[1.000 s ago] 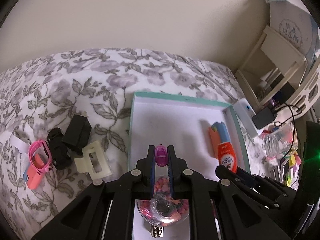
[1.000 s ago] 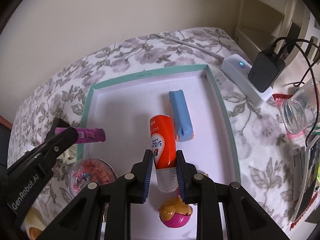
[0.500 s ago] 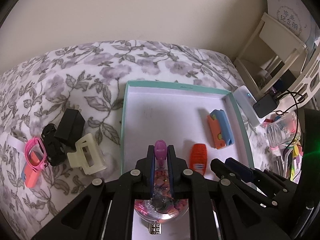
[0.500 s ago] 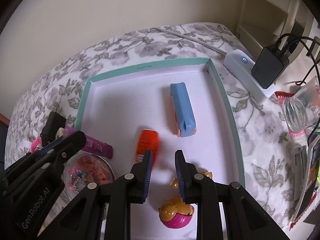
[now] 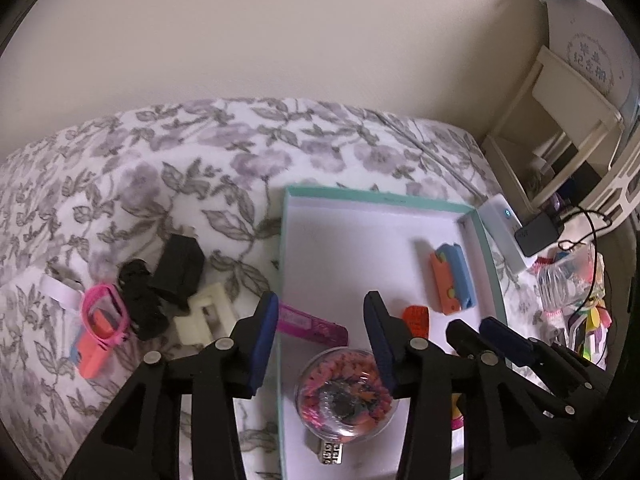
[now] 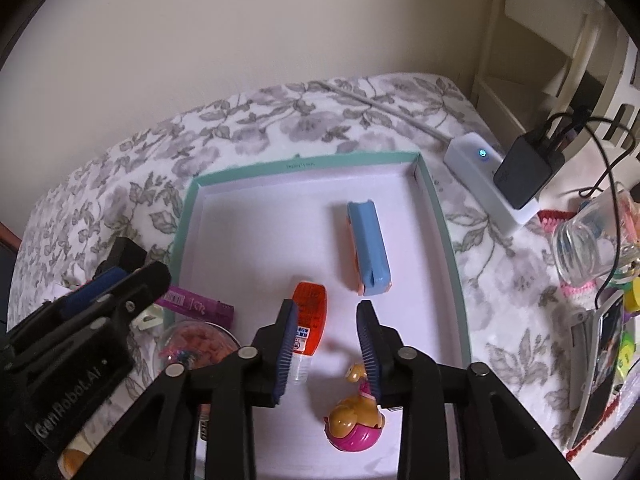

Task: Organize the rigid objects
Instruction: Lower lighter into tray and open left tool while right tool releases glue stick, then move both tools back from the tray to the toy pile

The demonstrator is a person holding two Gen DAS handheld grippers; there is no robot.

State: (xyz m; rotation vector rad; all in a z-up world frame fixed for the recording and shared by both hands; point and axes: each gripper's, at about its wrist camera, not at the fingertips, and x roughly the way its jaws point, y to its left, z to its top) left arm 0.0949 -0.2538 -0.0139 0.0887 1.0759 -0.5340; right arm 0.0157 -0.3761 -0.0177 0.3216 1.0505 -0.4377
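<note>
Found a shallow white tray with a teal rim (image 5: 384, 198) (image 6: 300, 164) lying on a grey-flowered cloth (image 5: 200, 152). Saw the left gripper (image 5: 320, 308) (image 6: 120, 280) poised over the tray's near left corner, its jaws partly apart after just opening. Spotted a purple cylindrical tube (image 5: 312, 324) (image 6: 196, 304) lying flat below that gap, one end at the tray's left wall, pressed by neither pad. Noted a round clear container of pink and orange beads (image 5: 344, 392) (image 6: 196, 340) just in front of the tube, nearer the camera.

Saw the right gripper (image 6: 327, 312) (image 5: 476, 326) over the tray's near middle, its jaws likewise just opened to a modest gap with nothing gripped. Found an orange bottle with a clear cap (image 6: 310, 312) (image 5: 416, 318) flat on the tray floor, cap end partly hidden behind the left finger. Could not tell whether that finger touched it. Noted a blue-and-orange plastic block (image 6: 368, 248) (image 5: 452, 276) further back towards the right wall, and a small tan toy figure in a pink ball (image 6: 354, 420) near the front edge.

Outside the tray, to its left, counted a black box (image 5: 178, 264), a black clip (image 5: 140, 300), a cream hair claw (image 5: 204, 314) and a pink-and-orange plastic piece (image 5: 100, 320), bunched together on the cloth.
</note>
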